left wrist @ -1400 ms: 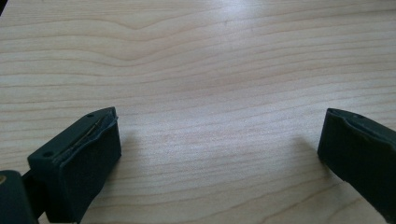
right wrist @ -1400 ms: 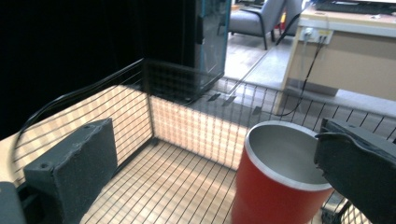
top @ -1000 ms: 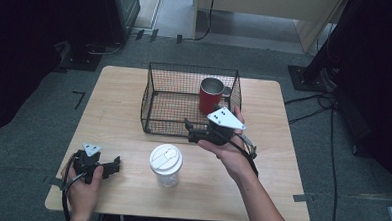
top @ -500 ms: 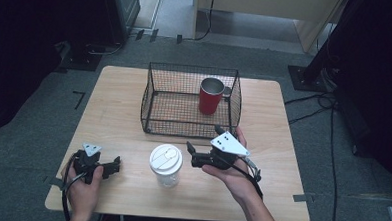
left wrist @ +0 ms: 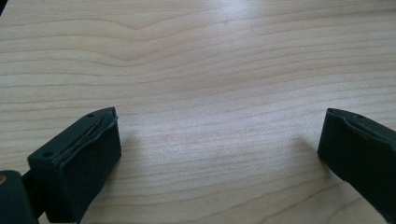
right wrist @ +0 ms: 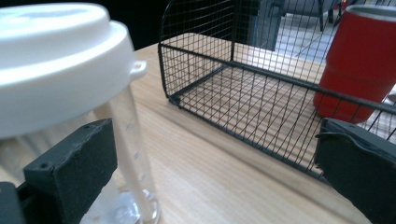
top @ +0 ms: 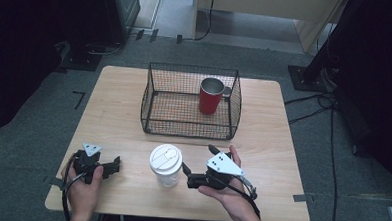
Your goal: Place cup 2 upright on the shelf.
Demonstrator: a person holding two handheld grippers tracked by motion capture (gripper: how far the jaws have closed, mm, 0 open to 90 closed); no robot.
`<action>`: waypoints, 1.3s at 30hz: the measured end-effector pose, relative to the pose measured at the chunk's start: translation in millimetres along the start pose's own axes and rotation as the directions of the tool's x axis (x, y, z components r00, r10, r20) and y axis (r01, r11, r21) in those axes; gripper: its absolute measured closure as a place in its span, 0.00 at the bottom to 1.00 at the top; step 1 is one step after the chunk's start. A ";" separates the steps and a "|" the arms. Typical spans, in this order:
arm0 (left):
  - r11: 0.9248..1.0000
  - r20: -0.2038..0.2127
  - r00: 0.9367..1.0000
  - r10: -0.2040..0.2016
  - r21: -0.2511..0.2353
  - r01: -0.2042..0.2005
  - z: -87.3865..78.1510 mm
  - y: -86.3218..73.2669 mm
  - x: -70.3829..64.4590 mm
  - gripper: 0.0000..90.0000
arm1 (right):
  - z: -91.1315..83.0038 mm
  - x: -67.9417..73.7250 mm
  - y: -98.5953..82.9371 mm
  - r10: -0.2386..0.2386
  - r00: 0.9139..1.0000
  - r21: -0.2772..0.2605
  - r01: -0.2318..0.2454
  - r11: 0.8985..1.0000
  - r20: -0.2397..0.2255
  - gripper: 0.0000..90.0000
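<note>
Your two handheld grippers are the same build: matte black bodies, each with a grey three-cornered plate on top. Left gripper (top: 115,163) has the smaller-looking plate with dark holes near the corners; right gripper (top: 185,171) has the plate showing several dark screw dots. Black cable loops off the left unit past your wrist; the right unit trails black cable plus a lighter grey strand along your forearm. Jaws are blocky black pads with a rough rubbery face, seam line along the top edge, small screw holes in the top. Your forearms are bare, no sleeves or gloves visible.
</note>
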State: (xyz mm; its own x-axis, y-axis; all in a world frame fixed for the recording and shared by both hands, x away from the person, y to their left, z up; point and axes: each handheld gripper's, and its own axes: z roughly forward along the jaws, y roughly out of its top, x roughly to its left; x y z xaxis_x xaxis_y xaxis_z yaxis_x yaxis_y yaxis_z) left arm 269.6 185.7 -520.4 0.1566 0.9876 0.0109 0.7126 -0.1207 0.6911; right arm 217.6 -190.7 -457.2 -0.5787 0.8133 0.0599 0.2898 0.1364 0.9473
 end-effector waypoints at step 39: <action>1.000 0.000 1.000 0.000 0.000 0.000 -0.1 0.0 0.0 0.00 | 16.1 50.1 -13.4 -0.032 0.989 0.022 0.036 0.999 -0.145 0.04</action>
State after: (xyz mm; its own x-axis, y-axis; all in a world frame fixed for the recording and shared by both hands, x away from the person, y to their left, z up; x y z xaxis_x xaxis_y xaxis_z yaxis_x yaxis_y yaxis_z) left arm 269.6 185.7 -520.3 0.1566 0.9876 0.0115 0.7124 -0.1210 0.6913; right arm 197.0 -142.6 -471.9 -0.6921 0.7179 0.0743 0.2853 0.1776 0.9418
